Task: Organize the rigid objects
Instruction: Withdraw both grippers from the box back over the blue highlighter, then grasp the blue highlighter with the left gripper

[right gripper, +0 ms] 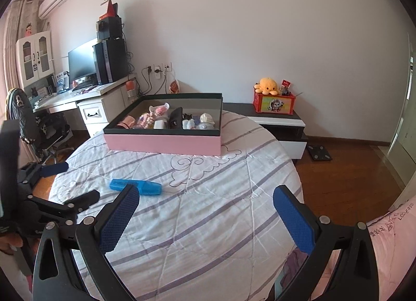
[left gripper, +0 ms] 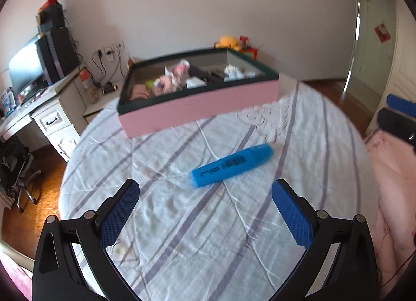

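We see the left gripper (left gripper: 205,194) low in the frame of its own view, fingers (left gripper: 119,217) wide apart, nothing between them. The blue marker (left gripper: 231,165) lies flat on the bed (left gripper: 182,236), just above the gap between the fingers, slightly right of frame centre, not touching either one. It sits on a diagonal, cap end toward upper right, barcode label facing up.

Behind the marker, at mid-frame, we have the pink box (left gripper: 202,103) with a dark rim, resting on the striped quilt. It is open and already holds mixed small items; they are blurred here, so we can't name them.

In the right wrist view the right gripper (right gripper: 205,194) also sits with fingers (right gripper: 293,220) spread, holding nothing, over bare quilt. From here the marker (right gripper: 135,186) is at left of centre, partly hidden behind the left finger tip. The box (right gripper: 163,142) is above it in frame, well apart from the marker. The left gripper (right gripper: 65,191) shows at lower left of this view, just left of the marker, with a hand (right gripper: 10,241) at the far left edge.

Background in the right view: a bench (right gripper: 65,98) at upper left with a monitor (right gripper: 82,64) and a PC tower (right gripper: 110,60), a chair (right gripper: 28,124) below it, an orange plush (right gripper: 269,85) on a red box (right gripper: 274,103) on a low cabinet (right gripper: 280,124) at right of centre.
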### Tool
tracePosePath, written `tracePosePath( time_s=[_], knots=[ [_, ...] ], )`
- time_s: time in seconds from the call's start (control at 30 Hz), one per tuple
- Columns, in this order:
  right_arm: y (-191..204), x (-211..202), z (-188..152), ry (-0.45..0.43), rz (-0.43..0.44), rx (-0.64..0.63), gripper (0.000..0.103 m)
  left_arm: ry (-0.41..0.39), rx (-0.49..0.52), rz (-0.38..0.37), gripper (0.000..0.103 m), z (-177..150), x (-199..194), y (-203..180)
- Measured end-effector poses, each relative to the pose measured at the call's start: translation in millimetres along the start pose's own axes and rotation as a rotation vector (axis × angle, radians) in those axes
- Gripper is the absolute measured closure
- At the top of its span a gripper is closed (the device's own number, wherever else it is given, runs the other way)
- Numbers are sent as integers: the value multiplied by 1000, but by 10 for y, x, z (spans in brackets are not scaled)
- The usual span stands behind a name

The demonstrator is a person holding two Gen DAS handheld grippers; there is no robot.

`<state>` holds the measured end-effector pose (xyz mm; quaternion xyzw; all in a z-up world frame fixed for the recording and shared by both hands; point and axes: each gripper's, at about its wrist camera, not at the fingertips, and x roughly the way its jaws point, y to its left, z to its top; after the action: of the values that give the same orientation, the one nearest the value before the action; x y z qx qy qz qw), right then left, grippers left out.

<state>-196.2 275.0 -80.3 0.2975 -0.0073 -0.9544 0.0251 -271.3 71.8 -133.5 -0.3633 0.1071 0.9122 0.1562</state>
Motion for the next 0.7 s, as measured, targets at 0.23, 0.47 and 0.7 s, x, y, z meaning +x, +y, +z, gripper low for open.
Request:
tracePosePath(
  time_s=[0.23, 0.47, 0.7],
  knots=[
    [-195, 345, 66, 54, -18, 17, 0, 111, 121, -46, 0, 106, 539, -122],
    [-321, 666, 182, 84, -27, 24, 0, 135, 177, -86, 10, 219, 763, -164],
    [-429, 1001, 476, 89, -57, 11, 0, 122, 122, -167, 60, 227, 784, -49]
  ],
)
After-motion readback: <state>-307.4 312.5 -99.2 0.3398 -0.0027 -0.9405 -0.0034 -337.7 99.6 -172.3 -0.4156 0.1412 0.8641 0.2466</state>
